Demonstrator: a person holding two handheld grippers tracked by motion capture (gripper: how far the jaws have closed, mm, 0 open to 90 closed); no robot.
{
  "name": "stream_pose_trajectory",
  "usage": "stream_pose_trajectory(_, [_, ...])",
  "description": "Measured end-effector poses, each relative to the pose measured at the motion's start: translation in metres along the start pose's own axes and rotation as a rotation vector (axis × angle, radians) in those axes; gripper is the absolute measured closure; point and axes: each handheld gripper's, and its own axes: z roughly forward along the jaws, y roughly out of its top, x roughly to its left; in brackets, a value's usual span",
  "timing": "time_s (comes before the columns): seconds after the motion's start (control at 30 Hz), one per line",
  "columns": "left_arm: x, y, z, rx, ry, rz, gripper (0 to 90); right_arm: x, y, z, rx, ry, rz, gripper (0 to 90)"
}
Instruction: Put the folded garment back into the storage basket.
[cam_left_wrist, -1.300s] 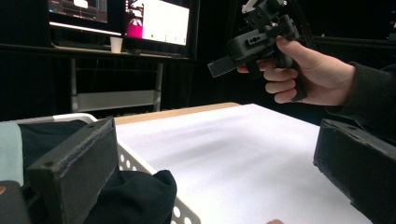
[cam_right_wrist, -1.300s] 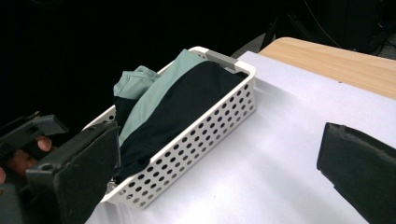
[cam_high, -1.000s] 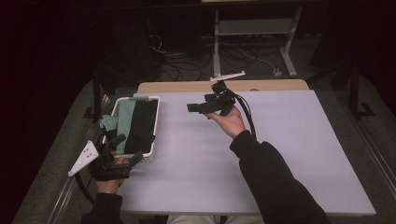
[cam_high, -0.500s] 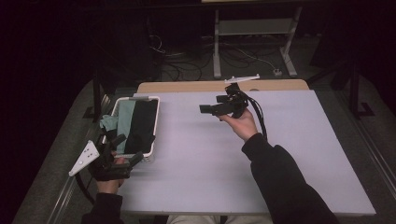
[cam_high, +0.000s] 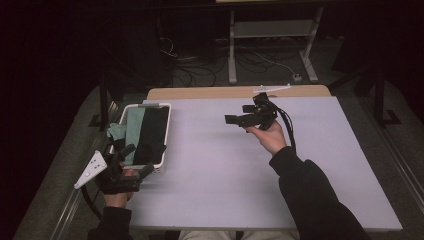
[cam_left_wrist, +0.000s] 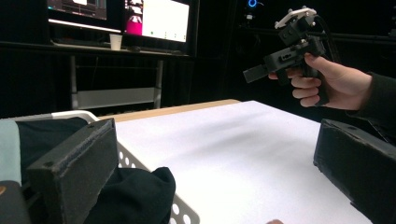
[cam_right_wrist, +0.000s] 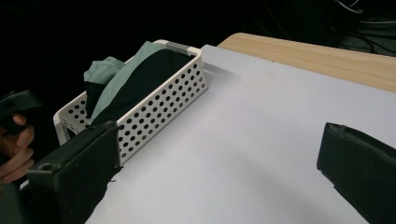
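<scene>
Rightward and farther up the bench drifts the right hand-held gripper, spread, empty; left hand-held gripper spread at lower left beside the basket, whose soft, light cloths pinch easily at a raised fold

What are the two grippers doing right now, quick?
Left gripper: open, holding nothing, by the near end of the white basket.
Right gripper: open, holding nothing, up above the table.
</scene>
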Motion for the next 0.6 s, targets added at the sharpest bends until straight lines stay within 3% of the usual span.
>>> stream_pose_trajectory(0.6, [0.000,-0.001,0.001,0.012,0.003,-0.001,0.0,-0.017,-0.019,-0.027,-0.020,-0.040,0.015,0.0])
